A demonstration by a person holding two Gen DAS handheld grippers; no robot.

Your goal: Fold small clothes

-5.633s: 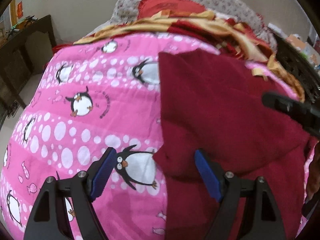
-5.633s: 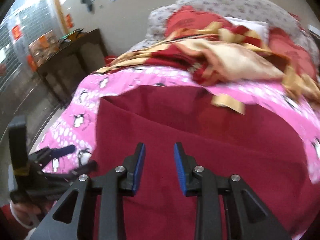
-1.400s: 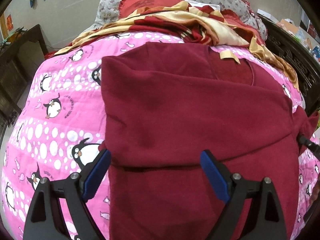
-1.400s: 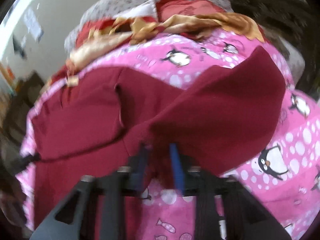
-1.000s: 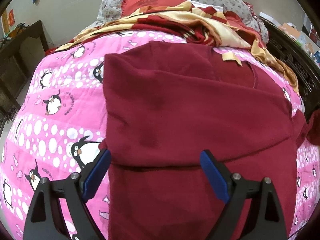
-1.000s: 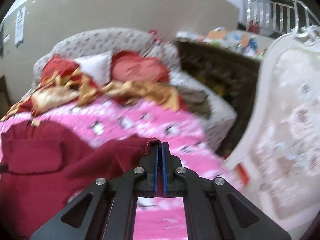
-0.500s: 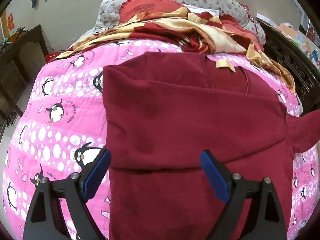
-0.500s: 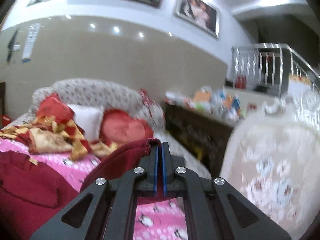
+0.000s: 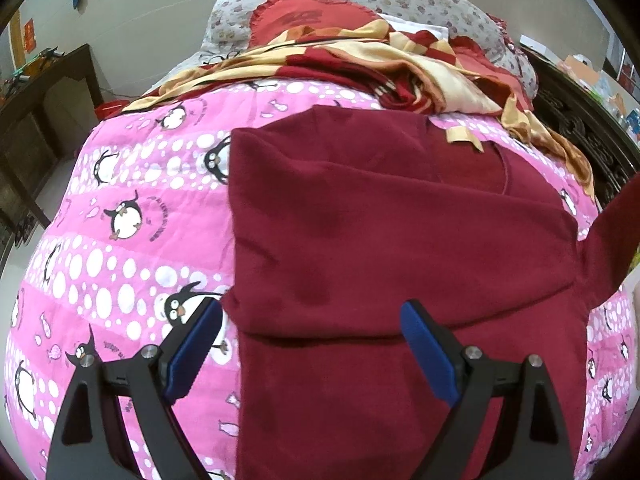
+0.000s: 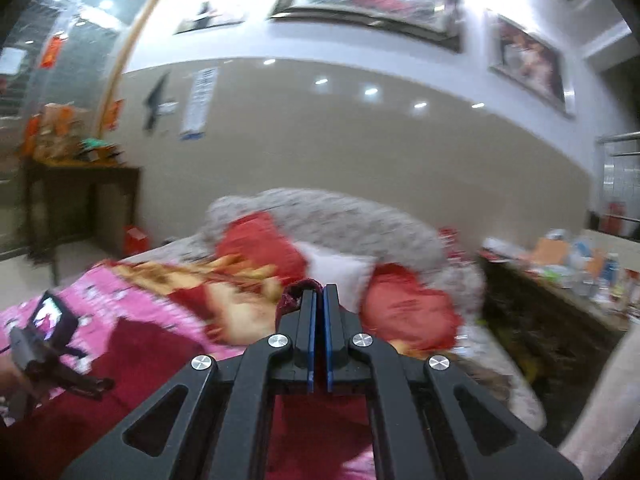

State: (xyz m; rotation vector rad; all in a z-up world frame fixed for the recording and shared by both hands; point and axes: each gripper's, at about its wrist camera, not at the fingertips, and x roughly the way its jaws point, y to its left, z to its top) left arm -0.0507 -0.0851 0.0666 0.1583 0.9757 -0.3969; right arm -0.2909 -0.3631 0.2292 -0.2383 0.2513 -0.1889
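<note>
A dark red garment (image 9: 380,248) lies spread on a pink penguin-print quilt (image 9: 120,240), one part folded across it from the left. My left gripper (image 9: 308,336) hovers open over the garment's near fold, its blue pads wide apart and holding nothing. The garment's right sleeve (image 9: 612,240) rises off the bed at the right edge. My right gripper (image 10: 318,300) is shut on the cuff of that sleeve (image 10: 298,292), held high and pointing toward the headboard. The left gripper (image 10: 48,344) also shows low at the left of the right wrist view.
A red and gold blanket (image 9: 360,64) and red cushions (image 10: 404,312) are heaped at the head of the bed. A dark wooden table (image 9: 44,96) stands left of the bed. A dark cabinet (image 10: 560,312) with bottles and clutter stands on the right.
My right gripper has lifted the sleeve cuff higher and swung left; its view now takes in the wall and headboard. In the left wrist view the raised sleeve reaches further up the right edge.
</note>
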